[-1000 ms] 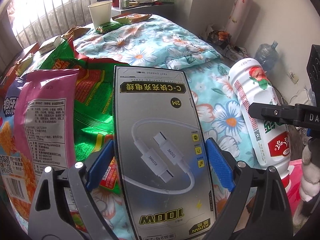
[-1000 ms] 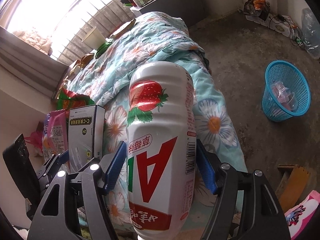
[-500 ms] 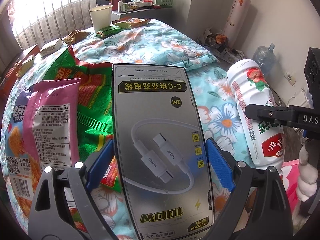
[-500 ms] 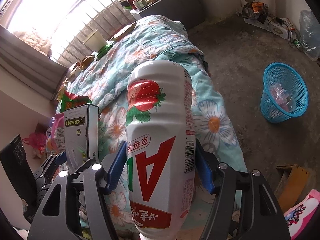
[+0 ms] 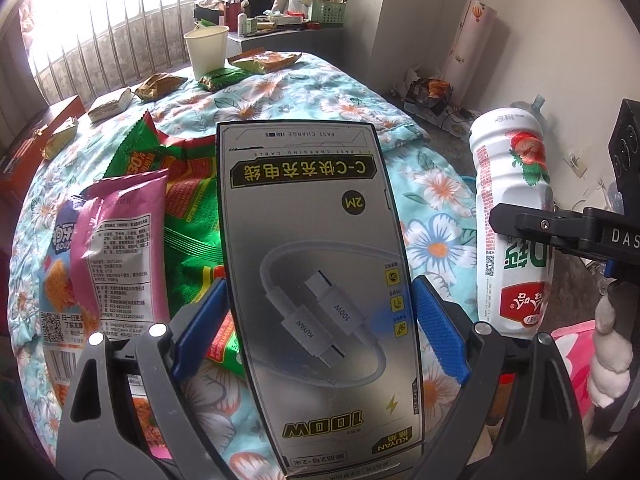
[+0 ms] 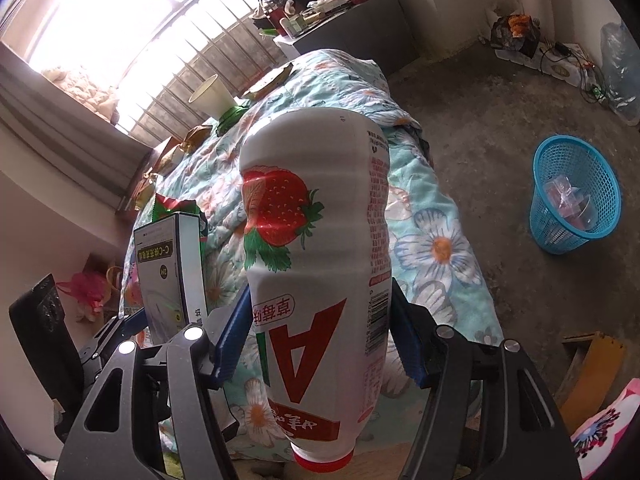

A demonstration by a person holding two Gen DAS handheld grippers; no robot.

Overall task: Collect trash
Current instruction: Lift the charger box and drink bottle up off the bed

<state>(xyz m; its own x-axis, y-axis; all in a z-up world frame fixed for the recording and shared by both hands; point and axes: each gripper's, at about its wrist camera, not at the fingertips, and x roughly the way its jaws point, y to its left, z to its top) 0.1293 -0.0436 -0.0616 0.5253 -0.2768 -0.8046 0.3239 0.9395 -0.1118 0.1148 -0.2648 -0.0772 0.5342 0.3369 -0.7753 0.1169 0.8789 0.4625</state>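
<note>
My left gripper (image 5: 318,320) is shut on a grey cable box (image 5: 316,272) and holds it above the flowered bed; the box also shows in the right wrist view (image 6: 168,264). My right gripper (image 6: 320,328) is shut on a white strawberry drink bottle (image 6: 316,248), cap toward the camera; the bottle also shows at the right of the left wrist view (image 5: 512,216). A blue trash basket (image 6: 574,208) stands on the floor to the right of the bed, with some trash inside.
On the flowered quilt (image 5: 436,216) lie a pink snack bag (image 5: 124,248), a green snack bag (image 5: 188,200), several small wrappers (image 5: 156,86) and a paper cup (image 5: 206,52). A cluttered desk (image 5: 280,24) stands by the window. Boxes and cables (image 6: 556,56) lie along the wall.
Both grippers have risen and pulled back a little from the bed with their loads. More of the bed's far end and the desk now shows.
</note>
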